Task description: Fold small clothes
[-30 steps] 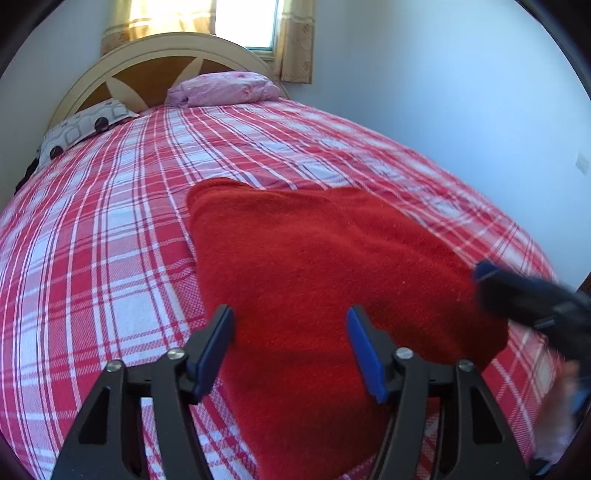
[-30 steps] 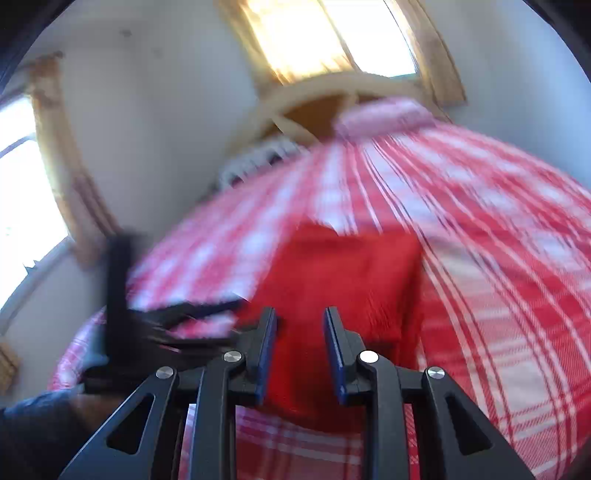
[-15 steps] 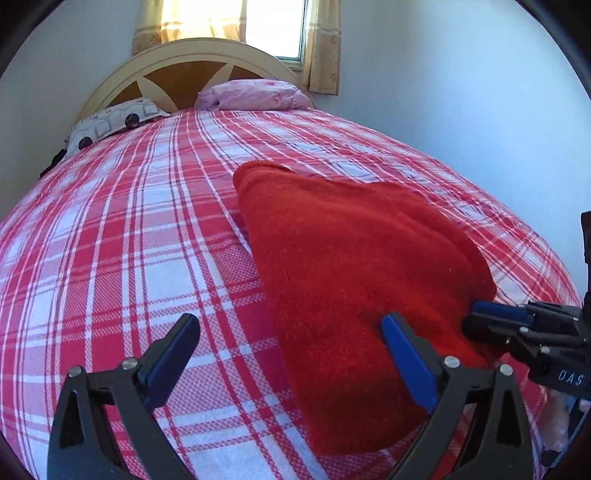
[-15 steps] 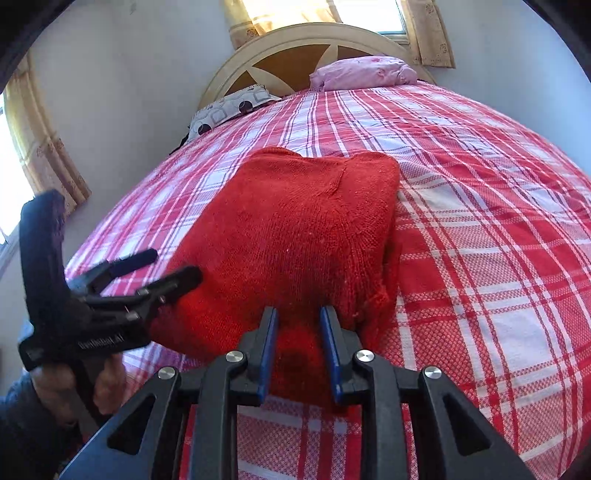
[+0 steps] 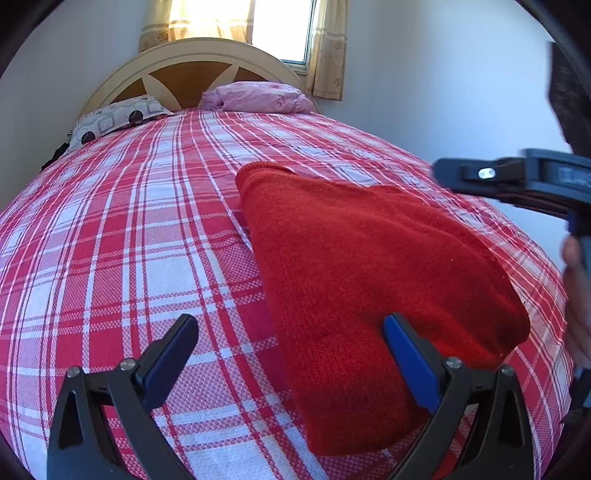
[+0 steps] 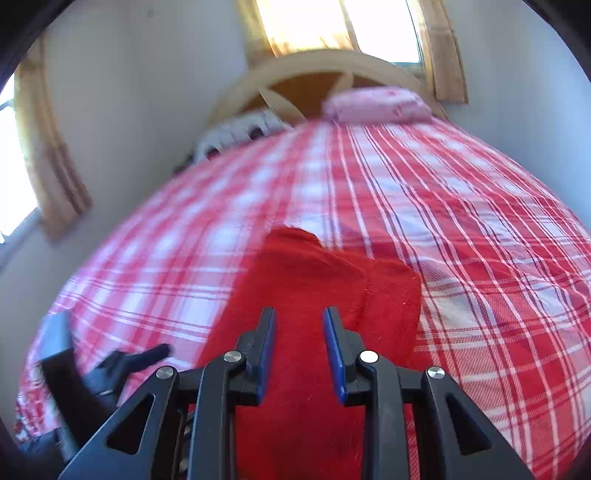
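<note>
A folded red knitted garment (image 5: 354,280) lies flat on the red and white plaid bedspread (image 5: 122,236). My left gripper (image 5: 291,343) is wide open and empty, just in front of the garment's near left edge, its right finger against the red cloth. My right gripper (image 6: 299,332) is open with a narrow gap and hovers above the near end of the garment (image 6: 306,280), holding nothing. It also shows in the left wrist view (image 5: 517,177), raised at the right. The left gripper shows blurred at the lower left of the right wrist view (image 6: 122,365).
A curved wooden headboard (image 5: 192,62) stands at the far end, with a pink pillow (image 5: 258,98) and a patterned pillow (image 5: 114,118) below it. Curtained windows sit behind the headboard (image 5: 243,22) and on the left wall (image 6: 22,155). White walls flank the bed.
My right gripper has lifted off the garment's near edge and opened slightly. My left gripper has opened wide and drawn left of the garment. The garment lies still.
</note>
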